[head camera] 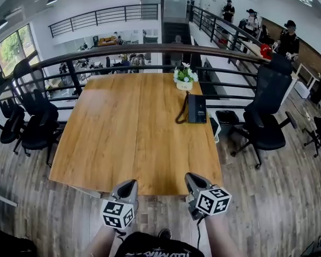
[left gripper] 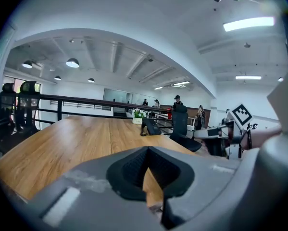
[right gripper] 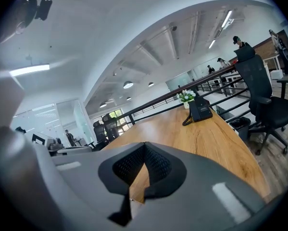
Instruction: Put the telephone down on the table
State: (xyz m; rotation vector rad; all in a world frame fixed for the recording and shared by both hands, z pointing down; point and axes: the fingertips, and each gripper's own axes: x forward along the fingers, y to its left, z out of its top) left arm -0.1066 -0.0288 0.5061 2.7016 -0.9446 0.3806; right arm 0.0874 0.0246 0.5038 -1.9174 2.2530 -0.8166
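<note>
The black telephone lies flat on the far right part of the wooden table, its coiled cord looped at its left side. It also shows far off in the left gripper view as the telephone and in the right gripper view as the telephone. My left gripper and my right gripper hover side by side at the table's near edge, well short of the phone. In the gripper views the left gripper and the right gripper have their jaws together with nothing between them.
A small white pot of flowers stands just behind the telephone at the table's far edge. A black office chair sits to the right of the table, more chairs to the left. A railing runs behind the table.
</note>
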